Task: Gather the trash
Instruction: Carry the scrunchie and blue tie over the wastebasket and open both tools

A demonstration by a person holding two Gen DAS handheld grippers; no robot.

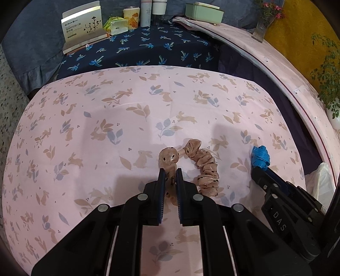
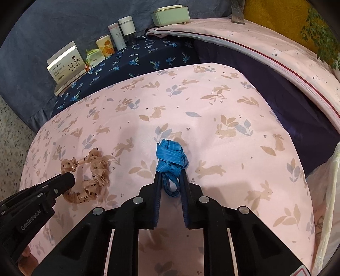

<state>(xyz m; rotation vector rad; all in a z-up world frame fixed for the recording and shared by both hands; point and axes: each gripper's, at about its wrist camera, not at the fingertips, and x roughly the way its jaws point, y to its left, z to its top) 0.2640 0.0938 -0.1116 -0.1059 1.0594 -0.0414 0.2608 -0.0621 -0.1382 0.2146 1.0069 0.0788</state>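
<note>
My left gripper is shut on one end of a beige dotted fabric scrunchie band that lies curled on the pink rabbit-print sheet. The band also shows in the right wrist view, with the left gripper at its left end. My right gripper is shut on a bundle of blue ribbon, held just above the sheet. In the left wrist view the blue ribbon sits at the tip of the right gripper.
A white plastic bag hangs at the right edge of the bed. At the back, on dark blue cloth, stand a booklet, a tissue pack, cups and bottles and a green box. A plant is at far right.
</note>
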